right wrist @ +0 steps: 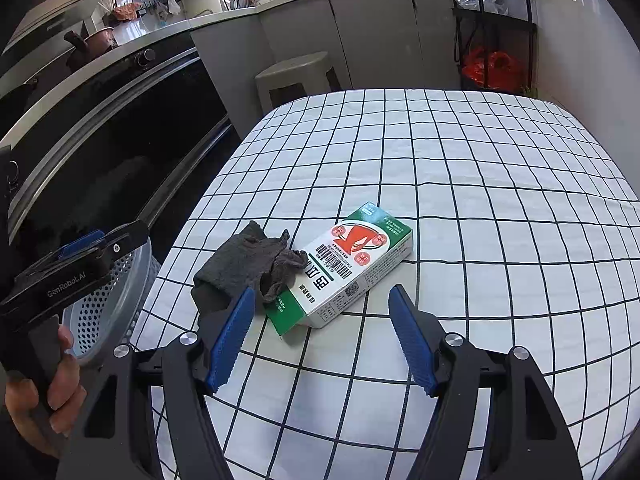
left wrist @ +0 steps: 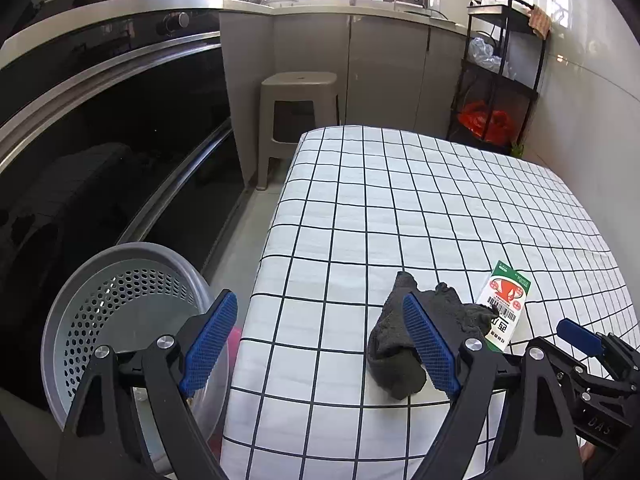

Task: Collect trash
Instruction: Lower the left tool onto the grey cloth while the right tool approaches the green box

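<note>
On tablecloth (right wrist: 480, 200), near edge: box (right wrist: 354, 266) w/ grey rag (right wrist: 244, 264) overlapping its end. R gripper (right wrist: 322, 334) jaws released, nothing held; L gripper (left wrist: 320, 344) likewise. Recommend: straddle box across narrow sides, avoid rag, lift, carry to bin (left wrist: 120, 280) at left.

The left gripper (left wrist: 320, 344) stood wide open, nothing between its fingers (left wrist: 210, 342). A crumpled dark cloth (left wrist: 394, 360) lay on the checked table (left wrist: 400, 200) just behind the right-side finger, touching a green-and-white carton (left wrist: 506, 302) beyond it. A perforated grey bin (left wrist: 120, 304) sat behind the left-side finger.
</note>
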Demonstrator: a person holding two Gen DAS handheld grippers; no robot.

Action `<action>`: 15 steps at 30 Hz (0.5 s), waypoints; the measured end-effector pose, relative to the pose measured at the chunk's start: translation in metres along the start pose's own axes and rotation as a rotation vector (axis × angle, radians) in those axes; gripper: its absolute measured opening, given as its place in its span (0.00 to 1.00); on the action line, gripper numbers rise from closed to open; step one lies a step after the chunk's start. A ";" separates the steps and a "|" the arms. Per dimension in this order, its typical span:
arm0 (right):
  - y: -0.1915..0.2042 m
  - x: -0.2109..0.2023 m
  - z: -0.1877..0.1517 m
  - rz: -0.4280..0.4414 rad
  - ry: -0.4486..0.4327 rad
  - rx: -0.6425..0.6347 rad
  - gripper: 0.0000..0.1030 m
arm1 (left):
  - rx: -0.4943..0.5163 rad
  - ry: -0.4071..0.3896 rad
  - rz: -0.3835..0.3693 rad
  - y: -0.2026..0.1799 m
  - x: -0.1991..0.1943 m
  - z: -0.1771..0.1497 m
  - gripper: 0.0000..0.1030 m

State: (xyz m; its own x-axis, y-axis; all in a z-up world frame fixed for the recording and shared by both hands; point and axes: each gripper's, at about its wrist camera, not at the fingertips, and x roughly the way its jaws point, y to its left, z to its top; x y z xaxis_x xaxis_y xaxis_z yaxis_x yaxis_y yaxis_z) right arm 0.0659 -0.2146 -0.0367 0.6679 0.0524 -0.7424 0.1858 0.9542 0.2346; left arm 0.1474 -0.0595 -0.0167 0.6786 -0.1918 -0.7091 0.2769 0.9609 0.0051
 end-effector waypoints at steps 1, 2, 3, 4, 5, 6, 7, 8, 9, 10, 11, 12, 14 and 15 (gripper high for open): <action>0.001 0.003 -0.001 -0.003 0.006 -0.005 0.65 | 0.007 0.003 0.000 -0.001 0.002 -0.001 0.80; 0.003 0.006 -0.003 -0.008 0.013 -0.008 0.65 | 0.012 0.007 -0.001 -0.002 0.003 -0.003 0.80; 0.003 0.009 -0.005 -0.012 0.022 -0.011 0.65 | 0.014 0.010 -0.003 -0.002 0.005 -0.003 0.80; 0.004 0.013 -0.007 -0.018 0.033 -0.014 0.65 | 0.016 0.012 -0.003 -0.001 0.006 -0.004 0.80; 0.006 0.015 -0.009 -0.024 0.040 -0.019 0.65 | 0.017 0.013 -0.002 -0.001 0.007 -0.005 0.80; 0.008 0.018 -0.012 -0.032 0.048 -0.031 0.65 | 0.018 0.014 -0.001 0.000 0.008 -0.005 0.80; 0.011 0.020 -0.014 -0.045 0.054 -0.046 0.65 | 0.018 0.014 -0.001 0.002 0.009 -0.006 0.80; 0.013 0.022 -0.017 -0.056 0.057 -0.061 0.65 | 0.019 0.015 0.000 0.003 0.009 -0.007 0.80; 0.015 0.024 -0.018 -0.066 0.059 -0.074 0.65 | 0.019 0.016 0.000 0.004 0.010 -0.007 0.80; 0.017 0.025 -0.020 -0.073 0.061 -0.082 0.65 | 0.019 0.017 0.001 0.005 0.011 -0.007 0.80; 0.018 0.026 -0.021 -0.077 0.065 -0.086 0.65 | 0.018 0.019 0.002 0.006 0.012 -0.008 0.80; 0.019 0.028 -0.021 -0.078 0.069 -0.088 0.65 | 0.017 0.023 0.003 0.007 0.013 -0.008 0.80; 0.021 0.031 -0.021 -0.083 0.077 -0.090 0.65 | 0.012 0.032 0.005 0.009 0.015 -0.009 0.80; 0.023 0.032 -0.021 -0.086 0.081 -0.091 0.65 | 0.010 0.035 0.007 0.010 0.016 -0.010 0.80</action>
State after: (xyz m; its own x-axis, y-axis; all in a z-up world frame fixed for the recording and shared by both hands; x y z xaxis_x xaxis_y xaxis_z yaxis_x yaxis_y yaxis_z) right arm 0.0767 -0.1852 -0.0685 0.5916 -0.0104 -0.8062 0.1708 0.9788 0.1128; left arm 0.1549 -0.0508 -0.0351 0.6562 -0.1781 -0.7333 0.2797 0.9599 0.0171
